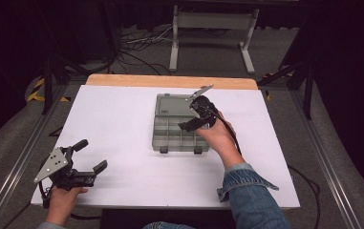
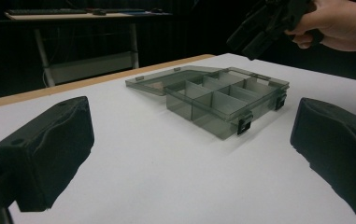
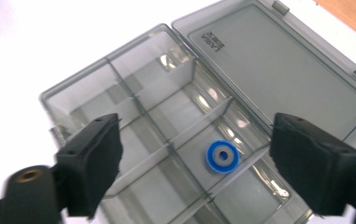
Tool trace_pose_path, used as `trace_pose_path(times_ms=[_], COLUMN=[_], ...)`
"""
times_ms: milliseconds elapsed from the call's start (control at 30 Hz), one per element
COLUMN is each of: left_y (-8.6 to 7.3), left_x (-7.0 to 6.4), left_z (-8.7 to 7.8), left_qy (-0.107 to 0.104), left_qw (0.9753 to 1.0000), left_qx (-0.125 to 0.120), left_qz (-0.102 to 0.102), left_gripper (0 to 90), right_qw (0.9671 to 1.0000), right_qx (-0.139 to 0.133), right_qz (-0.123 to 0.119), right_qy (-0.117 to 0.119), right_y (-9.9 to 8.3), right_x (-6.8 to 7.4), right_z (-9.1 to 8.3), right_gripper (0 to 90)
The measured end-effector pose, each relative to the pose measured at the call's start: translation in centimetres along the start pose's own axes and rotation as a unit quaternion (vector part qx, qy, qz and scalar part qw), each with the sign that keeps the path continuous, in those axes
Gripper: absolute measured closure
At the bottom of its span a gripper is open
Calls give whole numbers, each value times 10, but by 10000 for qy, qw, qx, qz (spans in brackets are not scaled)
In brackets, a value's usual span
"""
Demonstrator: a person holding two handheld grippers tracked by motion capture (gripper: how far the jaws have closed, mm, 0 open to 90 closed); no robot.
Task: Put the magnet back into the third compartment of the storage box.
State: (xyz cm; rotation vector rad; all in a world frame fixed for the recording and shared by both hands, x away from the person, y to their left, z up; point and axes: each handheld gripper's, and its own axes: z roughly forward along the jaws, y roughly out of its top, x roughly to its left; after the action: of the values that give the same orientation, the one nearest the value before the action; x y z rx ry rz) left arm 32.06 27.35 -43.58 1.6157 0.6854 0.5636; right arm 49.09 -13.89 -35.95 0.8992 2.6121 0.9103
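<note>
White sheeting covered the table (image 1: 122, 124), with a strip of bare wood along its far edge and dark floor, cables and a grey stand beyond. At the near left corner the left gripper (image 1: 90, 156) rested on the sheet with its jaws spread wide and nothing between them, held by the left hand (image 1: 64, 198). The right gripper (image 1: 196, 117) hung just over the right side of a smoky translucent organizer box (image 1: 179, 136), its jaws likewise wide apart and empty, gripped by the right hand (image 1: 218, 136) in a denim sleeve (image 1: 251, 191). The box sat a little right of the table's middle, its lid (image 1: 171, 105) folded flat on the sheet toward the far side and dividers splitting the tray into compartments. Raised lettering sat near the hinge edge of the lid (image 3: 278, 70) in the right gripper view, too blurred to read. That view also showed a small blue ring with a grey centre (image 3: 222, 157) lying in one compartment between the jaws, which the high view did not resolve. Black latches (image 2: 245, 124) on the box's front wall showed plainly in the left gripper view, with the other gripper (image 2: 267, 25) hovering above the tray.
</note>
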Motion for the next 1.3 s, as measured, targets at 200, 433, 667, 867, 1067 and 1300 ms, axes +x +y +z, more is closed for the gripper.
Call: trace_pose_path(times_ms=[200,433,667,867,1067,1300], left_y=[0,0,0,0,0,0], left_x=[0,-1,0,-1,-1,-1], left_z=[1,1,0,0,-1,-1], left_qy=[-3,-7,-5,-9,-6,9], left_qw=[10000,10000,10000,10000,10000,10000], left_qx=[-1,0,-2,8,20,2], left_qz=[13,17,10,7,20,21], left_gripper=[3,3,3,3,3,3], right_qw=[9999,9995,9992,9990,9970,9880], right_qx=[-112,-218,-260,-326,-673,-1452], right_qz=[-93,-227,-283,-296,-372,-512], right_qy=[29,43,69,48,97,111], right_y=[-5,-10,-15,-21,-33,-53], right_x=[12,23,29,33,36,38], right_z=[-17,-32,-41,-47,-53,-69], right_gripper=[83,64,42,6,0,0])
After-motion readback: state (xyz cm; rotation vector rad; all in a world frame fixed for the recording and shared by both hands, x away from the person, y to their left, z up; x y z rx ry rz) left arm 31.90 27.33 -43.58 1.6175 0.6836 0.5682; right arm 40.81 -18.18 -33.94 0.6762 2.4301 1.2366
